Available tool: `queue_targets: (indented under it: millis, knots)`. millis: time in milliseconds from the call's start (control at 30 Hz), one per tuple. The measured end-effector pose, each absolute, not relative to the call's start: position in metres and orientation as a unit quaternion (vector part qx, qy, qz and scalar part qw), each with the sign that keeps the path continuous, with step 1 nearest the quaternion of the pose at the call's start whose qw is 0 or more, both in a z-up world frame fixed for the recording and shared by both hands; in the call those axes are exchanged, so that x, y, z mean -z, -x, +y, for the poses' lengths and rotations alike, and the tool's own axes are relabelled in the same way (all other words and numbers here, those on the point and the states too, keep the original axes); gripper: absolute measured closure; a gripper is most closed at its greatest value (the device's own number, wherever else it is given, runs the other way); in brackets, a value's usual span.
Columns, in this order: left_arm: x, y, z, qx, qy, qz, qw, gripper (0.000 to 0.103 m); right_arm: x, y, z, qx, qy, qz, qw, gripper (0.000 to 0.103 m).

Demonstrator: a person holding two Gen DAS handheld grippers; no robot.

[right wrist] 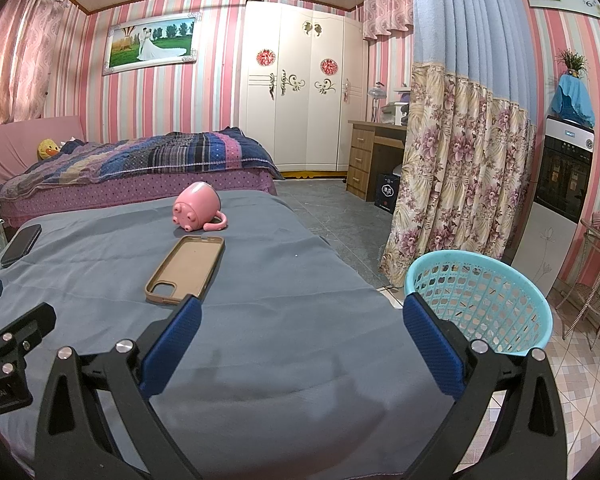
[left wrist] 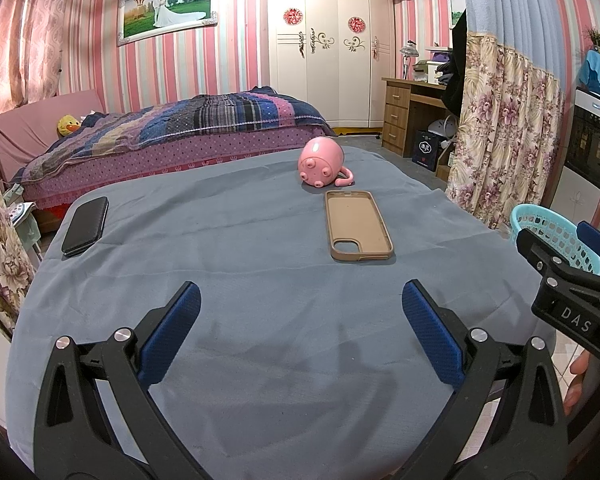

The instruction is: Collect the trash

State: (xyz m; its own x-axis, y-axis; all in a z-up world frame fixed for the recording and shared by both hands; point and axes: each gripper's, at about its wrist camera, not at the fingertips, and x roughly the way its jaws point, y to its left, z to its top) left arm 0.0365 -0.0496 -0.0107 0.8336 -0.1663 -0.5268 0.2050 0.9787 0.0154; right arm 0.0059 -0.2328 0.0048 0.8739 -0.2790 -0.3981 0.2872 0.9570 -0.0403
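My left hand-held gripper (left wrist: pixel 301 326) hangs over the near part of the desk (left wrist: pixel 240 280), its blue pads spread wide apart with nothing between them. My right hand-held gripper (right wrist: pixel 302 336) is likewise released and bare, hovering over the desk's near right corner; its right finger overlaps the rim of the turquoise mesh basket (right wrist: pixel 488 300) in the right wrist view.

The desk is covered by a grey-blue cloth. On it lie three things, none of them touching a gripper. A tan phone case (left wrist: pixel 358 226) lies open side up in the middle, camera cutout toward me. Just beyond it a pink pig-shaped mug (left wrist: pixel 322 162) lies on its side, its base with the pig's snout facing me and its curled handle resting on the cloth to the right. Well apart, at the far left edge, sits a black rectangular case (left wrist: pixel 86 226). I cannot pick out anything on the cloth that looks like plain trash.

The basket stands off the desk's right side, low, near the tiled floor; whether anything lies in it I cannot tell. Between the grippers and the objects the cloth is only wrinkled.

Beyond the desk is a bed (left wrist: pixel 172 132) with a patchwork quilt and a yellow duck toy, a white wardrobe (left wrist: pixel 328 48), a wooden drawer unit, and a floral curtain (right wrist: pixel 456 168) hanging close behind the basket.
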Motion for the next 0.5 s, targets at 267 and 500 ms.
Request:
queue_targets:
  millis: [267, 500]
  knots:
    - [0.0104, -0.038, -0.0483, 0.098, -0.033, 0.274, 0.956, 0.006, -0.0049, -0.0062, -0.2326, 0.146, -0.01, 0.205, 0.968, 0.004]
    - [0.0114, -0.0381, -0.0473, 0.095, -0.035, 0.275, 0.956, 0.006, -0.0025, -0.006, -0.2313, 0.146, -0.01, 0.206, 0.967, 0.004]
